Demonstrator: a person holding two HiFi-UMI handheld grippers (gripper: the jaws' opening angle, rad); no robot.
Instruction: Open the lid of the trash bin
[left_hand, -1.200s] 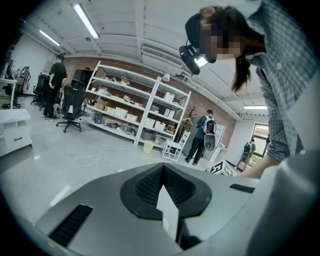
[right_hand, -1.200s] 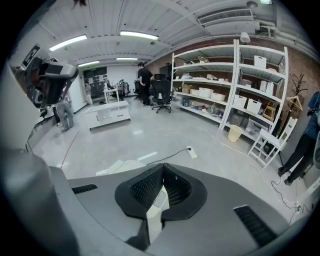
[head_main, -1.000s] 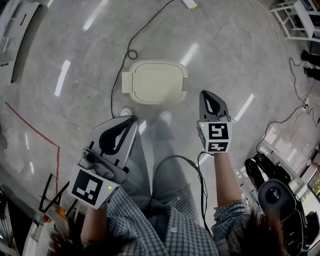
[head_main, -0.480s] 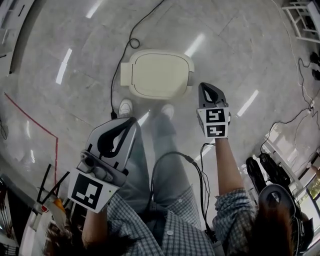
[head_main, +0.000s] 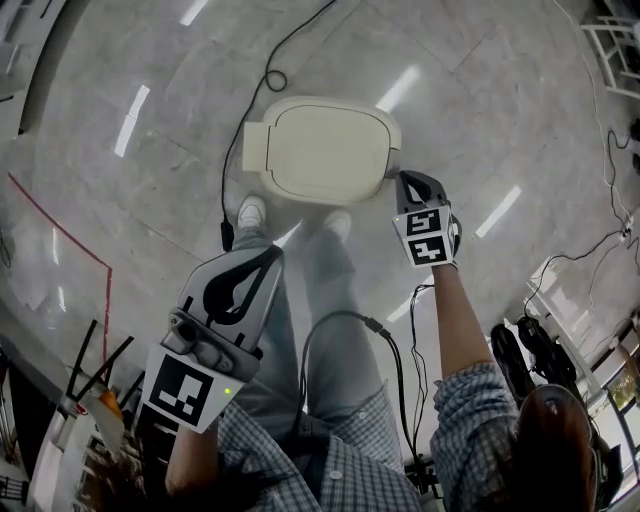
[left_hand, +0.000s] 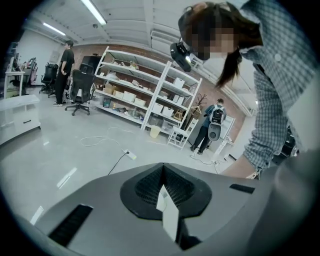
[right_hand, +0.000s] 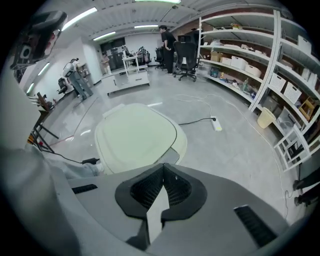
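Holding the right gripper (head_main: 411, 182), jaws pressed together on nothing, just beside the lid (head_main: 325, 150), probably lining up to hook its edge. Parking the left gripper (head_main: 264, 254), likewise closed and empty, back by the waist, out of the way. Looking at the trash bin (head_main: 384, 170) standing lid-down on the floor (head_main: 150, 200), right past the feet (head_main: 252, 212).

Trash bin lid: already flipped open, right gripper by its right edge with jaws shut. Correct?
Not quite. The lid is not open: it lies flat and closed, as the head view shows and the right gripper view confirms. The rest stands: the right gripper is by its right edge with jaws shut.
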